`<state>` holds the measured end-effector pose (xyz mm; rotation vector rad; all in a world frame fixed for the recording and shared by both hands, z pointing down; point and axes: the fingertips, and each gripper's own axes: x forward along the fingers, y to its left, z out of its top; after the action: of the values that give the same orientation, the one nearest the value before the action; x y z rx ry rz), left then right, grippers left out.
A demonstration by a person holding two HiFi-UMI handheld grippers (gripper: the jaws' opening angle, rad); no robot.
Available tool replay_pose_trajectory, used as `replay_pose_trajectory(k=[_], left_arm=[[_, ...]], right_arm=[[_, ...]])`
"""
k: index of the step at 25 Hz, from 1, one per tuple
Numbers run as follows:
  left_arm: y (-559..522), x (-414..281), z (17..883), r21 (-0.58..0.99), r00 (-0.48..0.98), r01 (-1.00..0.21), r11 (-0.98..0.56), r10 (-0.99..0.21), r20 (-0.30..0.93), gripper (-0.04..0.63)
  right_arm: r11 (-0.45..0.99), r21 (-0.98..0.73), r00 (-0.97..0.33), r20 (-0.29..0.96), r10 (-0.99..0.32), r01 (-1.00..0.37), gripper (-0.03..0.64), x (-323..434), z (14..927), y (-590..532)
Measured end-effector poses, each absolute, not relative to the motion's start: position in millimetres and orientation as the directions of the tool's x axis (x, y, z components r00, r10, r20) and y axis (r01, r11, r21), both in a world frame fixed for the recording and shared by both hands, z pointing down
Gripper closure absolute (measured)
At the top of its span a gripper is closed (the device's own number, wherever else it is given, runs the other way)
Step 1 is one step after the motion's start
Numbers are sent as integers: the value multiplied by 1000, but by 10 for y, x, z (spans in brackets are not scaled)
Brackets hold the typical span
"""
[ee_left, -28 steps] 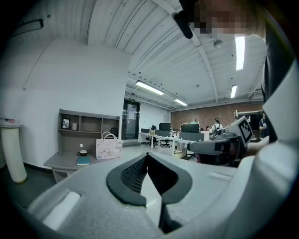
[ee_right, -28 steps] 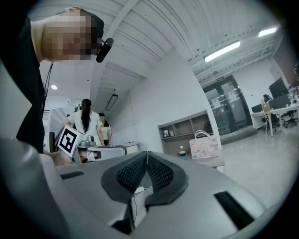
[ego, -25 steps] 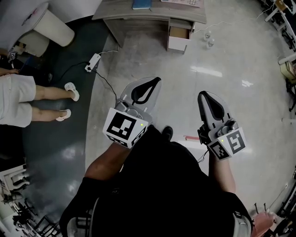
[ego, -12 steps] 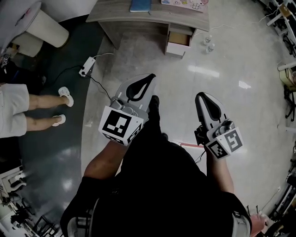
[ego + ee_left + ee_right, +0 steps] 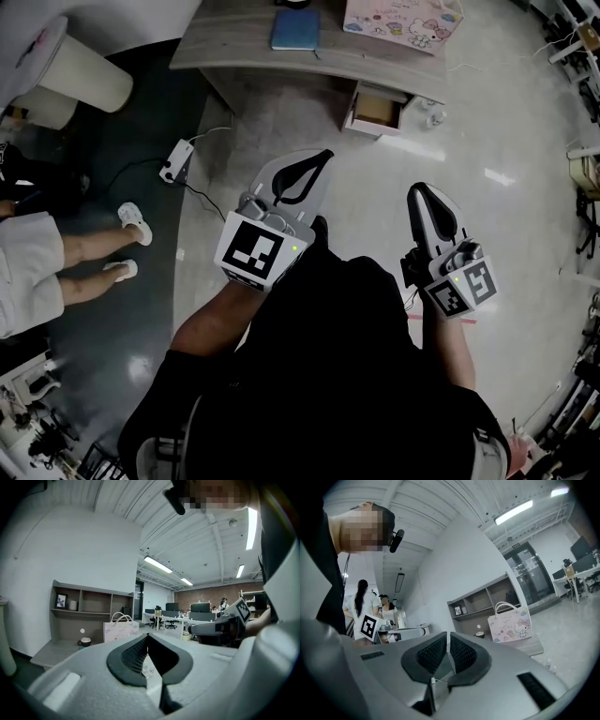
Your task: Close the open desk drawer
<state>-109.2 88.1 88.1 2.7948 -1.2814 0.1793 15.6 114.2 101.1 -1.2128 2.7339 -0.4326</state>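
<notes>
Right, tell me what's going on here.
A person stands on the floor short of the desk, holding the left gripper and right gripper out front, both shut and empty. The desk drawer hangs open, untouched. A blue book and a pink bag sit on the desk.

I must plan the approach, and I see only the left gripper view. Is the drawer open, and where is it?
Observer: Yes, the drawer stands open, under the right end of the desk.
Operator: Is the right gripper free?
Observer: The right gripper has its jaws together, with nothing between them.
Operator: Is anything on the floor in the way?
Observer: A power strip lies on the floor in front of the desk's left end, away from the drawer.
</notes>
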Motion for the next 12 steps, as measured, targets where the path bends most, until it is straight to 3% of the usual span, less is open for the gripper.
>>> replay_pose_trajectory(k=[12], left_arm=[[-338, -1016, 1636, 113, 663, -744, -659, -707, 244, 588]], right_arm=[[599, -362, -664, 79, -744, -714, 600, 155, 1530, -65]])
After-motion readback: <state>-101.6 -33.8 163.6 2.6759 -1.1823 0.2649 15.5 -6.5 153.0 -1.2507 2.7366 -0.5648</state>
